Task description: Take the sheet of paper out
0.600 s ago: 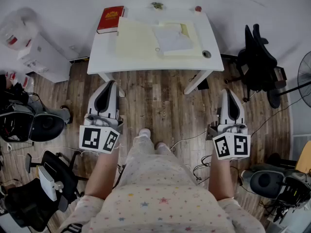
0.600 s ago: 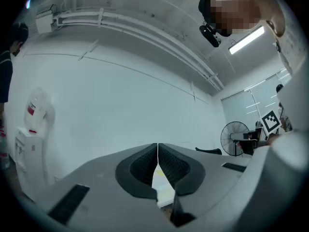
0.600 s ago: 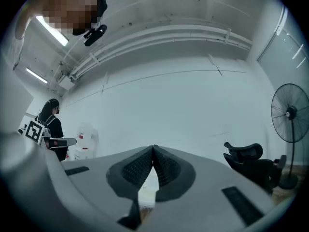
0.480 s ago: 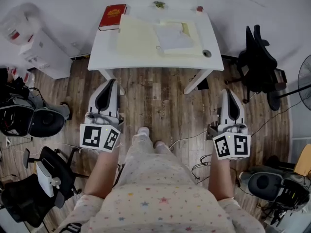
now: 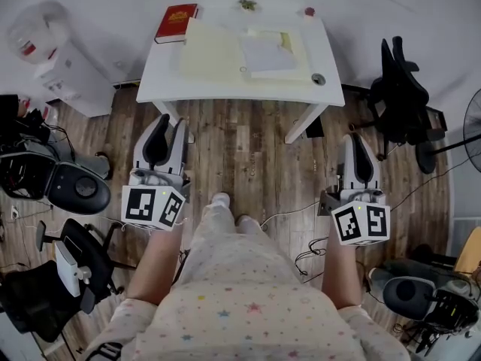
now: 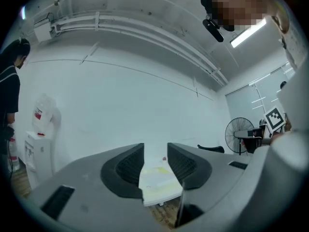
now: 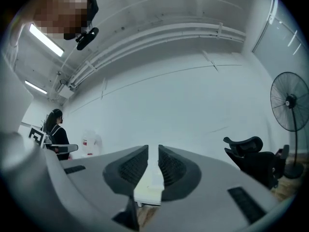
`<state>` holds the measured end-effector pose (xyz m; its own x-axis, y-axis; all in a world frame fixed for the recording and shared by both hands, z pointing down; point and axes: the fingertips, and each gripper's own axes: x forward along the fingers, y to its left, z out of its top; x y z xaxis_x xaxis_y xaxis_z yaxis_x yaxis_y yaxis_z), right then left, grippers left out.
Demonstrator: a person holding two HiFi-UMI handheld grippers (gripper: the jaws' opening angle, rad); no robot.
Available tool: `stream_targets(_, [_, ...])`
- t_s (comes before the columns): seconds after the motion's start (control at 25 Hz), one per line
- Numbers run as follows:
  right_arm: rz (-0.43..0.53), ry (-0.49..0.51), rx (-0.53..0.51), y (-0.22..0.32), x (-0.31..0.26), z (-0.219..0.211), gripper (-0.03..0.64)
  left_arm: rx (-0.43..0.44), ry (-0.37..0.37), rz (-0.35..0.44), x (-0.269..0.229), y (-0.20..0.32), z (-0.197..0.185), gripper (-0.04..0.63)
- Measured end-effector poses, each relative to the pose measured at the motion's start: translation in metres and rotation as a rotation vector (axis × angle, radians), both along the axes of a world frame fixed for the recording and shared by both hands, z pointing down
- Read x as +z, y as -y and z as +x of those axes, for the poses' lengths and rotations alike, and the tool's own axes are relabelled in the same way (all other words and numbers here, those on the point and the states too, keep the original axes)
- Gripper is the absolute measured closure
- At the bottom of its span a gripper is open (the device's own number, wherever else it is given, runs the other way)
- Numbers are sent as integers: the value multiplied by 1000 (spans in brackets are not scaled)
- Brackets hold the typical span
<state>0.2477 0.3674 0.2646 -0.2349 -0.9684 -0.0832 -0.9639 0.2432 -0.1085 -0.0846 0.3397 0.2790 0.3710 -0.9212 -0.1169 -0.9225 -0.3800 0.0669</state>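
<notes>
A white water dispenser (image 5: 64,74) stands at the far left against the wall; beside it we hold the left tongs (image 5: 170,122) over the wooden floor (image 5: 248,156), spread apart and empty, pointing at the bench (image 5: 225,90) and well apart from it; on the white bench a red book (image 5: 176,22) lies at the left corner, then a pale yellow folder (image 5: 210,51); the sheet of paper (image 5: 267,53) rests flat on the folder's right half, untouched; a small round object (image 5: 319,79) sits near the bench's right edge; our right tongs (image 5: 356,138) hang level, a narrow slit between them and nothing in it; a black office chair (image 5: 402,89) and a fan (image 5: 472,119) close the right side.
</notes>
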Motion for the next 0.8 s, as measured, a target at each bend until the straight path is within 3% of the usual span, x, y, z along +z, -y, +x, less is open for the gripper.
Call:
stream_targets(0.08, [-5,5,-10,3,1,2,498,-5,-4,-6,1,2,2,415])
stream_targets(0.2, [-4,12,-13,9,1,3,440,-12,-2,-4,-1,5,2,362])
stream_targets(0.4, [-4,12,-31,24,-2,-8,375,-26,-9,-1,-5,14,-7,344])
stream_targets(0.8, [-20,-1,-15,92,1,-30,360,-2,-23,-6,0,94,-24,342])
